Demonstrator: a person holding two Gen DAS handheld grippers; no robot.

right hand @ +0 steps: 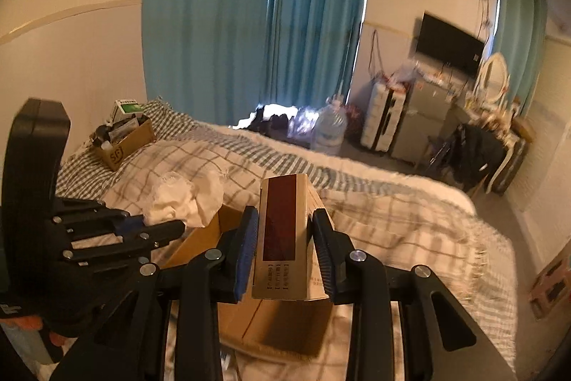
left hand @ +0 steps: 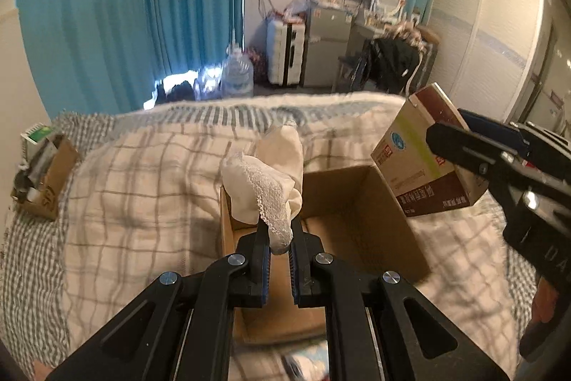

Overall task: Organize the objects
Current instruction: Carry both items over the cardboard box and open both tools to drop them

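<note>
My left gripper [left hand: 279,240] is shut on a white cloth with a mesh edge [left hand: 266,183] and holds it above the near left corner of an open cardboard box [left hand: 389,220] on the bed. The cloth also shows in the right wrist view [right hand: 185,199]. My right gripper [right hand: 285,245] is shut on a brown and tan carton [right hand: 283,238], held above the same box [right hand: 285,327]. In the left wrist view the carton [left hand: 421,159] hangs tilted over the box's right side, with the right gripper [left hand: 460,138] behind it.
The box sits on a checked bedspread [left hand: 142,188]. A smaller cardboard box of items [left hand: 43,174] stands at the bed's far left corner, also in the right wrist view [right hand: 123,138]. Blue curtains, a water bottle [left hand: 237,74], a fridge and a dresser lie beyond the bed.
</note>
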